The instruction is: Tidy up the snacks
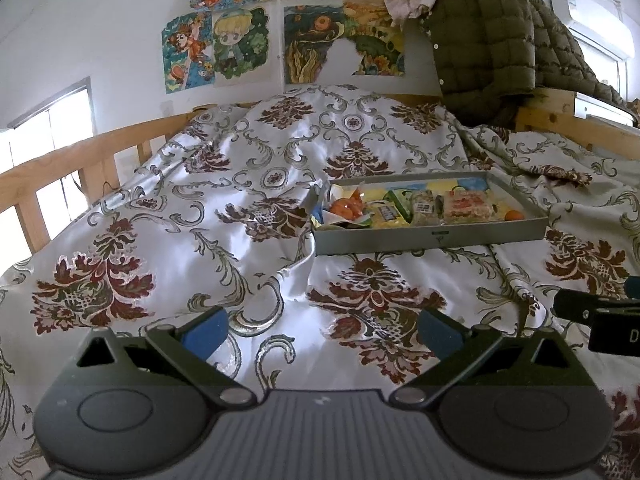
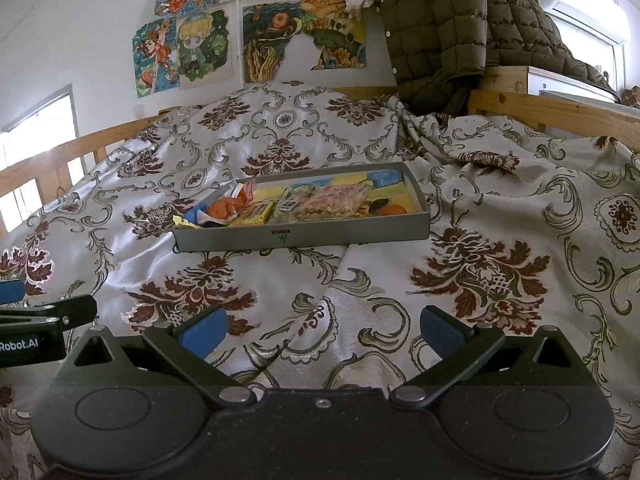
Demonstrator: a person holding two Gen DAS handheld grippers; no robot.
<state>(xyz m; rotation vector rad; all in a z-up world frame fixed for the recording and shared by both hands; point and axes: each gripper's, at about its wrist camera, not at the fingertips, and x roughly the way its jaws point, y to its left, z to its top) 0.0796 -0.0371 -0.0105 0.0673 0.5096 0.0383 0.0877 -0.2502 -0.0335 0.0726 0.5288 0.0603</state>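
Grey and shallow, the snack tray (image 1: 432, 236) is seen at one o'clock of the left gripper (image 1: 322, 330) and at eleven o'clock of the right gripper (image 2: 320, 328), on the floral bedspread (image 2: 480, 264). Wrapped snacks (image 2: 320, 202) are gathered inside it. Both grippers are held wide and empty, well short. Such a scene fits sorting either pending or finished.

Bedroom with a wooden-railed bed in daylight

A satin bedspread (image 1: 248, 168) with red floral medallions covers the bed. Behind it, colourful drawings (image 1: 280, 32) hang on the white wall. Left of the bed, a bright window (image 1: 44, 128) glows past the wooden rail (image 1: 60, 160); at its right, an olive quilted jacket (image 1: 492, 40) drapes near an air conditioner (image 1: 588, 16).
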